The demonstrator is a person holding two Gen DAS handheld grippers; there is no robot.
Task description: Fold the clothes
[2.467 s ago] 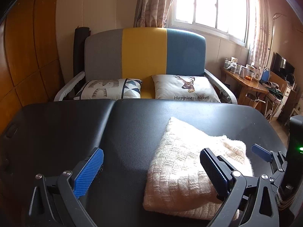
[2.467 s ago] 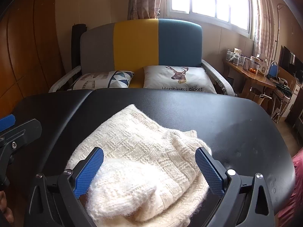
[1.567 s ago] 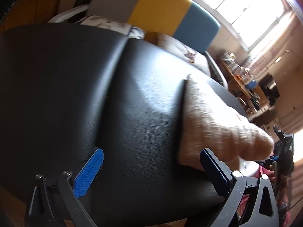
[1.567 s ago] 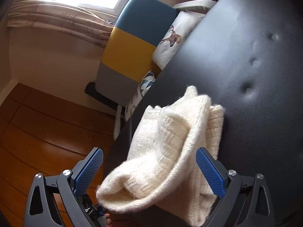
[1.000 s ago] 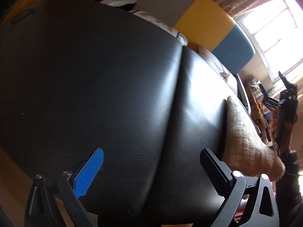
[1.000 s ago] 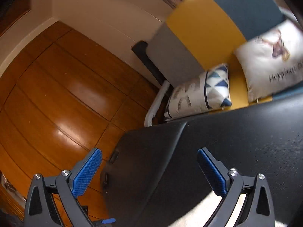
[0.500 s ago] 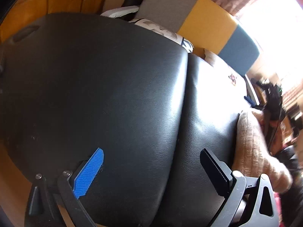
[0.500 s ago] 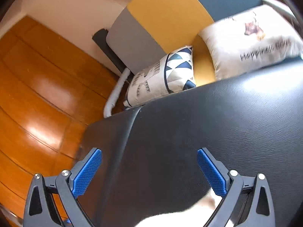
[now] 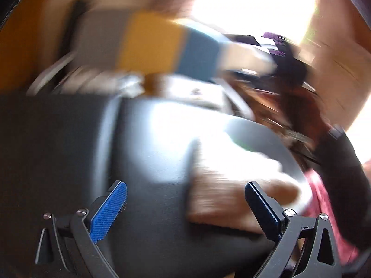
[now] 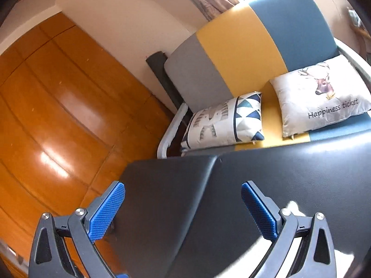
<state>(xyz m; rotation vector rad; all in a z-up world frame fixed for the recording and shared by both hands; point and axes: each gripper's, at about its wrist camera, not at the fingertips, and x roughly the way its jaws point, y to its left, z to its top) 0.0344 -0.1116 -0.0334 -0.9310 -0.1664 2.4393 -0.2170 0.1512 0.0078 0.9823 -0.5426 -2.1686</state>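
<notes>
A folded cream knit sweater (image 9: 234, 185) lies on the black padded table (image 9: 69, 150), blurred by motion in the left wrist view. My left gripper (image 9: 185, 210) is open above the table, its right finger over the sweater's near edge, nothing held. My right gripper (image 10: 183, 210) is open over the bare black table (image 10: 231, 185). Only a cream sliver of the sweater (image 10: 294, 208) shows behind its right finger. A person's dark sleeve (image 9: 343, 166) is at the right of the left wrist view.
Behind the table stands a grey, yellow and blue sofa (image 10: 243, 39) with a triangle-print pillow (image 10: 225, 120) and a deer pillow (image 10: 322, 95). Wooden panelling (image 10: 58, 104) covers the wall at left. A bright window (image 9: 250, 2) is at the back.
The left wrist view has swung fast and blurred; the sweater now sits nearer its middle. The right gripper tilted up a little toward the sofa. Both grippers stayed open.
</notes>
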